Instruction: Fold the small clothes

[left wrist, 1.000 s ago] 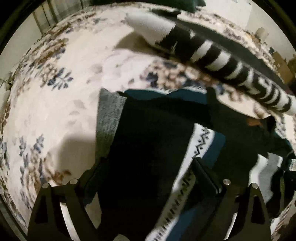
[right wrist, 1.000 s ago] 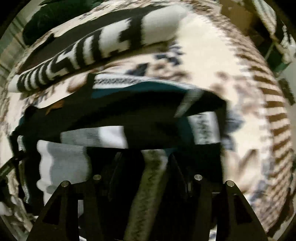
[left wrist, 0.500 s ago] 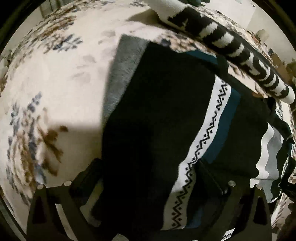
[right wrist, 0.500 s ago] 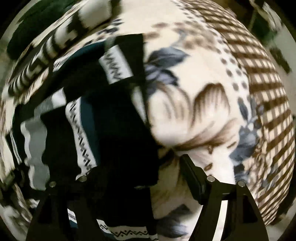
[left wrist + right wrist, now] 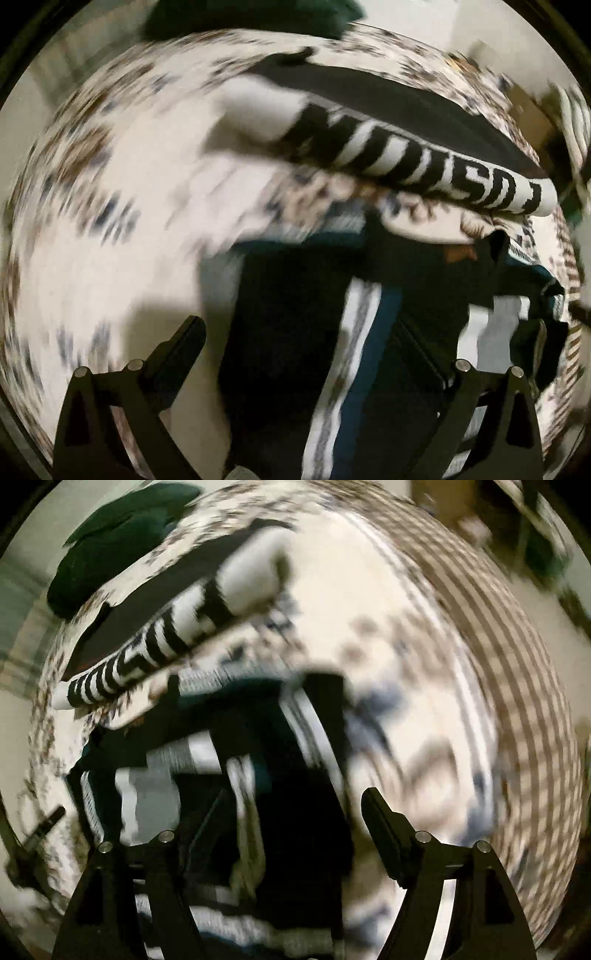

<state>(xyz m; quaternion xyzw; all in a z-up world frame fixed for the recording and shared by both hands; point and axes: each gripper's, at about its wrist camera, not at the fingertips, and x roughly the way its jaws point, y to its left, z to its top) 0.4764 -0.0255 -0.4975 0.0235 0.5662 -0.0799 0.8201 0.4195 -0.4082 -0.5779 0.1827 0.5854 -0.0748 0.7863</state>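
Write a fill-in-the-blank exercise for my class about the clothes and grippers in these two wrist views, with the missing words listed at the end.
1. The dark garment carries a white and ____ stripe.
2. The rolled black-and-white garment lies ____ the dark garment, farther from both grippers.
3. The fingers of the left gripper and right gripper stand ____, gripping nothing.
4. Everything lies on a ____-patterned blanket.

Missing words: teal; beyond; open; floral

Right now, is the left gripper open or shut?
Open: the left gripper shows its two fingers wide apart over the dark patterned garment, clamping nothing.
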